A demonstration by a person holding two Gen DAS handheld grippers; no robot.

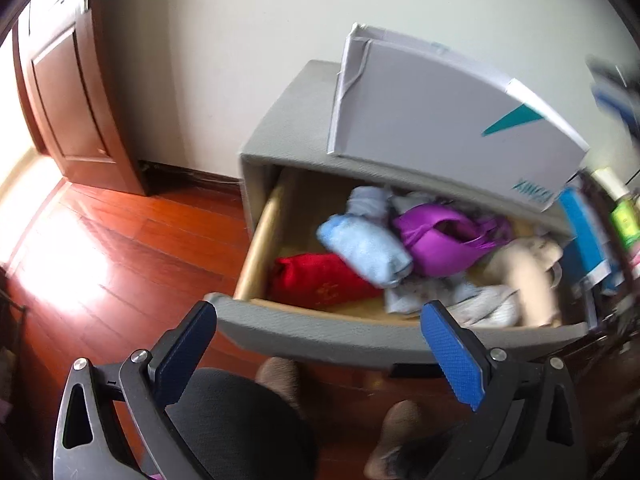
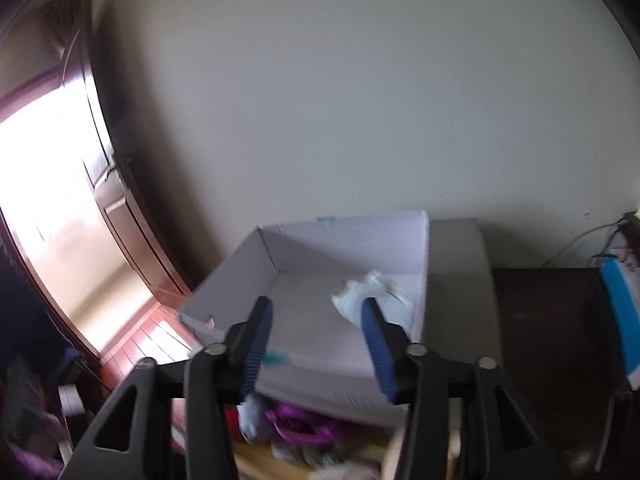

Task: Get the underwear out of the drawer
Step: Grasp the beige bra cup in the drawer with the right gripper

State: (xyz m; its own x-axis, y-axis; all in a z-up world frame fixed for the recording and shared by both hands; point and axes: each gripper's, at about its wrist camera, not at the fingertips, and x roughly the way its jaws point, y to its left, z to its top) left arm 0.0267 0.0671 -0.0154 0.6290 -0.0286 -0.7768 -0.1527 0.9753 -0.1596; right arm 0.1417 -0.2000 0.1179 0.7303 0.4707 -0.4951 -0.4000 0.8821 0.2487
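Left gripper (image 1: 320, 350) hangs wide apart with nothing in it, above the pulled-out drawer (image 1: 360, 334) full of underwear (image 1: 366, 246). Right gripper (image 2: 318, 346) is let go too; one pale piece (image 2: 370, 294) lies in the white box (image 2: 348, 280) just past it.
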